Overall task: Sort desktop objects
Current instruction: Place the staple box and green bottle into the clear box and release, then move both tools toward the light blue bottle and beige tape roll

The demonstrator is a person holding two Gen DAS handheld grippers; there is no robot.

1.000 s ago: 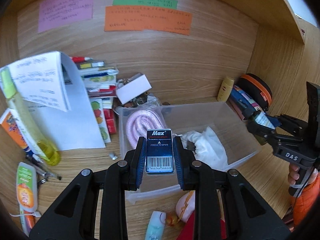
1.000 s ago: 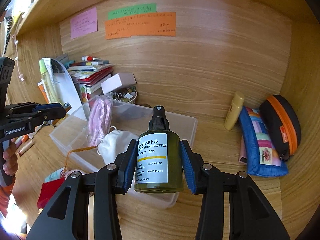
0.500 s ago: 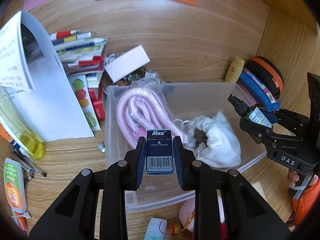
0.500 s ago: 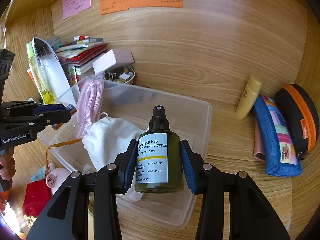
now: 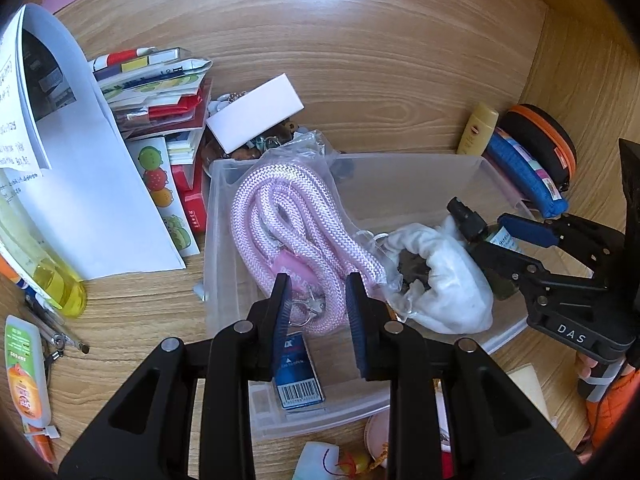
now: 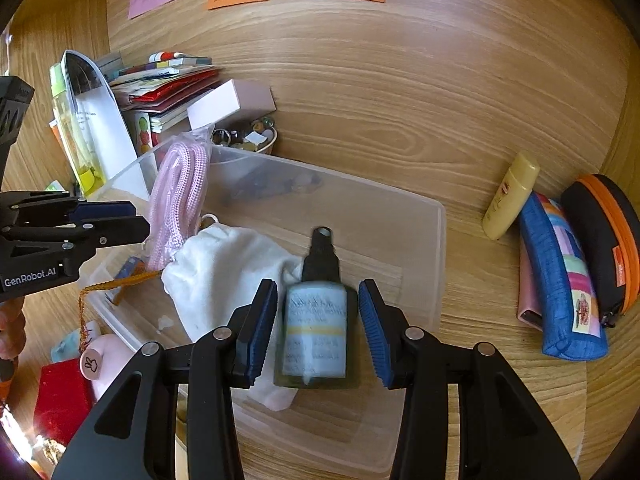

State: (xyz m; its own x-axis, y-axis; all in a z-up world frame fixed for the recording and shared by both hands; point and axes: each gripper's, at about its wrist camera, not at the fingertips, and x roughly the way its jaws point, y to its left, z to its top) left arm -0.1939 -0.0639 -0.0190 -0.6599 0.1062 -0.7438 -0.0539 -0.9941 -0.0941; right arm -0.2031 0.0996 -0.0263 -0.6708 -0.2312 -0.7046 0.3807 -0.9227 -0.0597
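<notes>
A clear plastic bin holds a pink rope and a white cloth pouch. My left gripper is open above the bin's near left part. The blue staple box lies on the bin floor below it. My right gripper is open over the bin's right part. The green pump bottle is blurred between its parted fingers, loose from them. In the left wrist view the bottle shows beside the pouch.
Stacked booklets, a white sheet and a yellow bottle stand left of the bin. A small yellow tube, a blue pouch and an orange-trimmed case lie to the right. Small items lie before the bin.
Both grippers moved down over the bin and opened. The staple box dropped onto the bin floor. The pump bottle left the right fingers and is falling.
</notes>
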